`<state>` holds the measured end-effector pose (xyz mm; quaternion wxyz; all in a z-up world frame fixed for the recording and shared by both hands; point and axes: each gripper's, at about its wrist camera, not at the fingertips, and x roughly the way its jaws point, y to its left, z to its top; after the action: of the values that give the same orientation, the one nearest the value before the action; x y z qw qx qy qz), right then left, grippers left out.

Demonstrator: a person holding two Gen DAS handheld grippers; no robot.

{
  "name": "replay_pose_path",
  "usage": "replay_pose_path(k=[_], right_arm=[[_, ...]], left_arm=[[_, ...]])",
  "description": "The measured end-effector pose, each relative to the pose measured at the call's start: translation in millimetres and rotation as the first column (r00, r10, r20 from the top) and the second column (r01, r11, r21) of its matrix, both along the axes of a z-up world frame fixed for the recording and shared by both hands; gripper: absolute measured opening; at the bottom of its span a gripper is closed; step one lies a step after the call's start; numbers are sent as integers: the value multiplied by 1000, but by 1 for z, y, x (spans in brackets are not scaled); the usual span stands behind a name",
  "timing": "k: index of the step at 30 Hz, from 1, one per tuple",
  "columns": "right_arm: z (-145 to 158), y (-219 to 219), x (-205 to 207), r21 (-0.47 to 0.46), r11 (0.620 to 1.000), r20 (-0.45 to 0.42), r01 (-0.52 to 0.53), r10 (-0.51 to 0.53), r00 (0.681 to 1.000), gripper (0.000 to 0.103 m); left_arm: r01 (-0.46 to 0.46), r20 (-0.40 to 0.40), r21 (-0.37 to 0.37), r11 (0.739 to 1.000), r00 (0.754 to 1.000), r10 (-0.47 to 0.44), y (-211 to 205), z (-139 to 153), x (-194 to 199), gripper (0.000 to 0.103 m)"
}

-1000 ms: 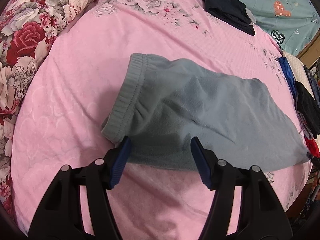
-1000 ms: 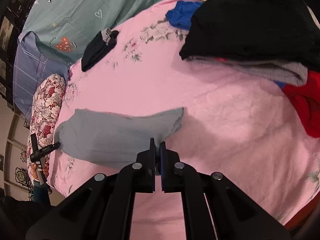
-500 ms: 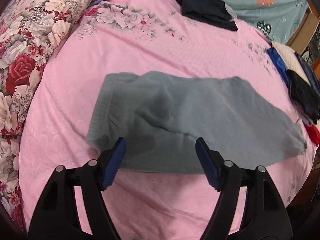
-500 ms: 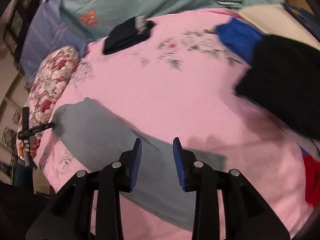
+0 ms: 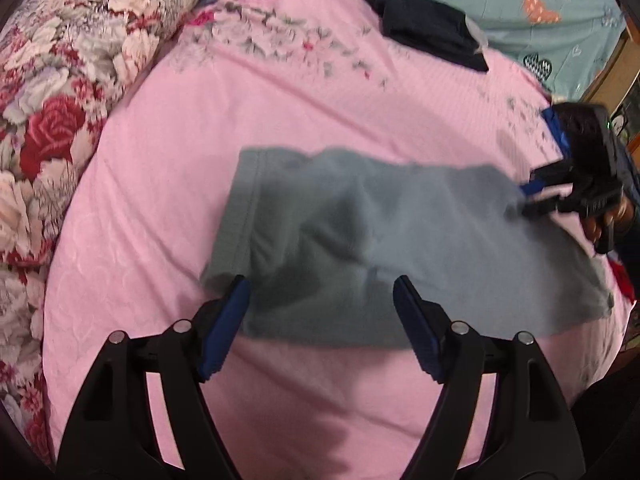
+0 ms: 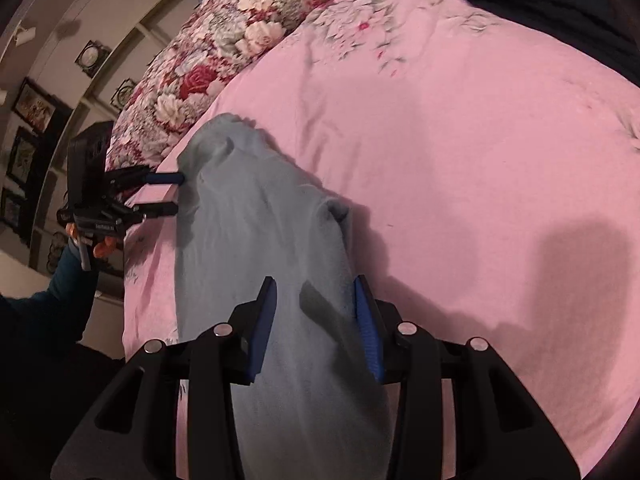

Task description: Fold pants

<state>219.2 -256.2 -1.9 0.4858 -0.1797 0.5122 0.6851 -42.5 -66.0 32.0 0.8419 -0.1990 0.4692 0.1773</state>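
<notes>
Seemingly mid-fold, the soft grey-blue fleece pants [image 5: 400,248] lie folded lengthwise across the middle of the pink quilted bed cover [image 5: 280,112], waistband toward the red-and-white floral pillow [image 5: 60,112] at the bed's left edge. From the left wrist view, the left gripper [image 5: 322,312] hovers over the near waistband corner with its jaws spread wide, holding nothing. The right gripper [image 5: 532,196] shows at the far right, its tips at the leg end of the cloth. A folded dark garment [image 5: 428,32] lies well apart near the far edge, so the open pink cover behind the pants gives room to fold away from the person.

From the right wrist view, the right gripper [image 6: 316,328] sits low over the leg end of the pants [image 6: 260,260], jaws spread on either side of the cloth and not pinching it. The left gripper [image 6: 176,192] is at the waistband, near the bed's edge. I judge the risk is a one-layer grab: fleece is thick and slippery, so closing on the top layer alone would peel the fold open. The black clothing pile [image 6: 560,4] crowds the far right corner.
</notes>
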Motion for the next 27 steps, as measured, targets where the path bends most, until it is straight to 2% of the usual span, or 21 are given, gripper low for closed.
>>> replay_pose_path(k=[3, 8, 11, 14, 16, 18, 20, 22, 23, 24, 27], right_arm=[[0, 1, -5, 27, 996, -74, -89, 91, 993, 40], [-5, 20, -13, 36, 990, -38, -139, 140, 989, 40], [-5, 33, -11, 69, 990, -76, -126, 131, 988, 40], [-4, 45, 0, 88, 996, -135, -19, 31, 990, 41], [-9, 45, 12, 56, 995, -115, 83, -76, 990, 41], [-14, 42, 20, 39, 990, -153, 135, -127, 980, 37], [-13, 33, 25, 21, 985, -164, 172, -167, 972, 38], [-6, 19, 28, 17, 978, -122, 209, -205, 971, 39], [-1, 10, 31, 17, 971, -94, 237, -235, 968, 46], [5, -2, 35, 16, 961, -59, 278, -276, 959, 47], [29, -61, 55, 41, 911, -21, 411, -410, 912, 47]], left_arm=[[-9, -21, 9, 1000, 1000, 9, 6, -5, 15, 80], [-29, -39, 1, 1000, 999, 29, 13, -18, 22, 80], [-34, -32, -6, 999, 999, 33, 16, -18, 23, 80], [-38, -31, 4, 999, 999, 38, 15, -17, 20, 80], [-41, -31, 9, 999, 999, 42, 15, -17, 19, 80], [-38, -28, 11, 999, 999, 38, 16, -17, 18, 80], [-36, -30, 14, 999, 999, 36, 17, -17, 18, 80], [-41, -16, 2, 999, 999, 41, 19, -14, 14, 80], [-42, 0, -5, 999, 999, 42, 19, -11, 11, 80], [-41, 14, -9, 999, 999, 41, 18, -9, 9, 80], [-28, 17, 13, 1000, 999, 28, 16, -13, 4, 80]])
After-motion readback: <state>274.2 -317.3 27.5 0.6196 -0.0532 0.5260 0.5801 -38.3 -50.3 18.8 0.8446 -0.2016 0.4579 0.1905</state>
